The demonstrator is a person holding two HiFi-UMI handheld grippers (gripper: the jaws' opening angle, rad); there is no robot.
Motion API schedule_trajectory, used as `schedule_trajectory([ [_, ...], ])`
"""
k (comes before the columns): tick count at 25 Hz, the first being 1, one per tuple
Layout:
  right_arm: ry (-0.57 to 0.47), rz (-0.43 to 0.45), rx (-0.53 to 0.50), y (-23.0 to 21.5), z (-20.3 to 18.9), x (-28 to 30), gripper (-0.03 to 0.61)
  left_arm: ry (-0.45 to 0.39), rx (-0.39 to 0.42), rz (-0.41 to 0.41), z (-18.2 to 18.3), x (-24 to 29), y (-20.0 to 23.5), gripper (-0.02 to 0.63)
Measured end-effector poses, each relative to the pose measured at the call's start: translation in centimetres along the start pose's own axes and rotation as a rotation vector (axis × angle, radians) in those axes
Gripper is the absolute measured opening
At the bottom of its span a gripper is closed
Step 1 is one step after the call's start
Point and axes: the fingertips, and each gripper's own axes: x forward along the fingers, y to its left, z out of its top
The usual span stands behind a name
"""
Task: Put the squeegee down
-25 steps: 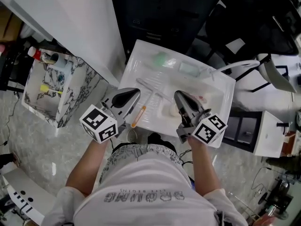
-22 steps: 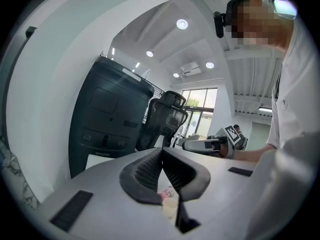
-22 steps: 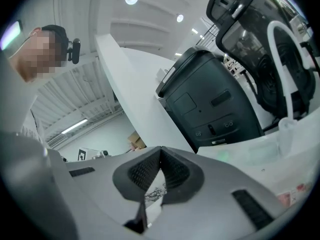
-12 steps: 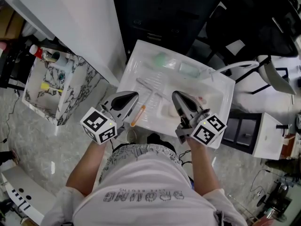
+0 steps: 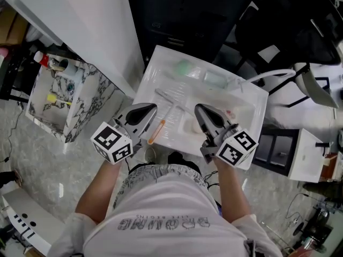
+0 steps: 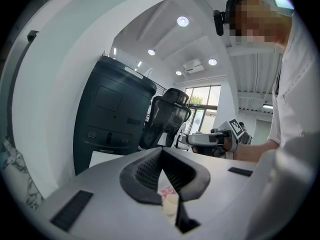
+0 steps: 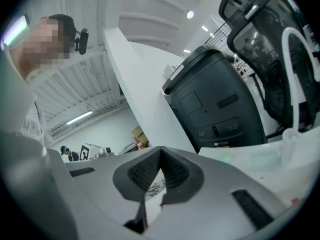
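The squeegee (image 5: 165, 116), white with an orange handle end, lies flat on the white tray (image 5: 248, 98) between my two grippers. No jaw touches it. My left gripper (image 5: 151, 110) hovers just left of its handle, shut and empty; in the left gripper view its pads meet at the tip (image 6: 161, 154). The right gripper (image 5: 199, 110) hangs to the squeegee's right, also shut with nothing held (image 7: 160, 153). Each gripper shows in the other's view: the right gripper (image 6: 210, 139) and the left gripper's marker cube (image 7: 95, 151).
A green item (image 5: 185, 67), a pale green item (image 5: 216, 79) and a white round object (image 5: 192, 126) also lie in the tray. A marbled box (image 5: 80, 116) with bottles stands left. A black bin (image 5: 182, 9) and an office chair (image 5: 289, 25) are beyond.
The right gripper has edged slightly left and rolled a little. The left gripper and the squeegee have stayed where they were.
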Motion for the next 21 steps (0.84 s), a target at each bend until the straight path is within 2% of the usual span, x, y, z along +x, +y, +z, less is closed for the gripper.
schedule_trajectory([
  [21,0.029,0.016,0.014,-0.78,-0.60,0.73,0.006,0.009,0.010,0.019,0.34,0.73,0.85,0.020],
])
